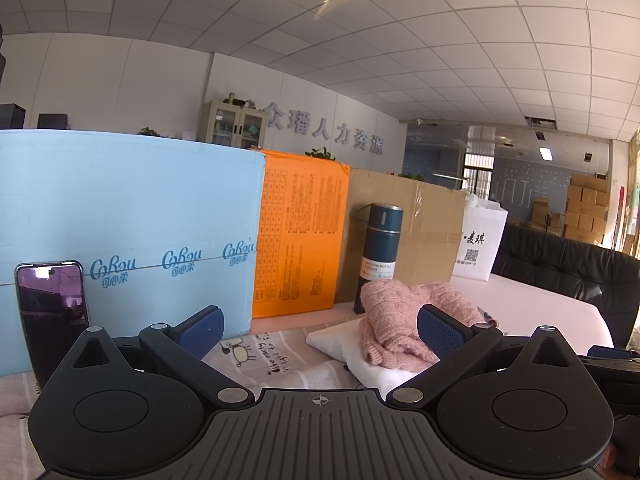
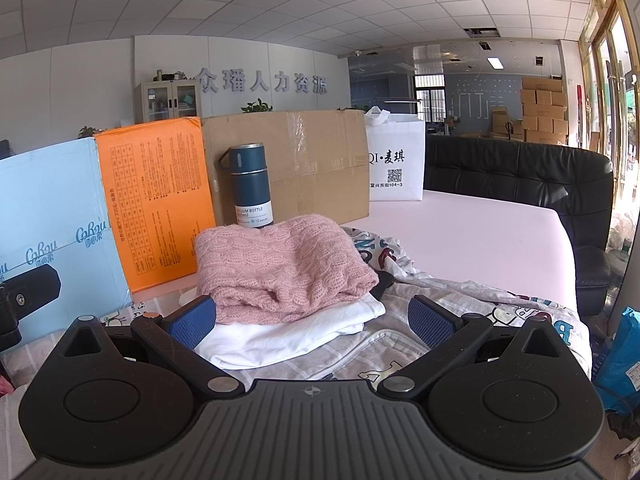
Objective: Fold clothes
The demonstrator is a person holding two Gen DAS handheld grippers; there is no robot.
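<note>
Both claws, left claw (image 1: pixel 318 330) and right claw (image 2: pixel 312 320), gape wide, empty; folded pink cable-knit sweater (image 2: pixel 280 268) ahead; next, likely grasp the printed cotton garment (image 2: pixel 460 300) beneath

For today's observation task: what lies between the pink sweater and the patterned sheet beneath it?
A folded white garment lies between the pink sweater and the patterned sheet, clearest in the right wrist view.
</note>
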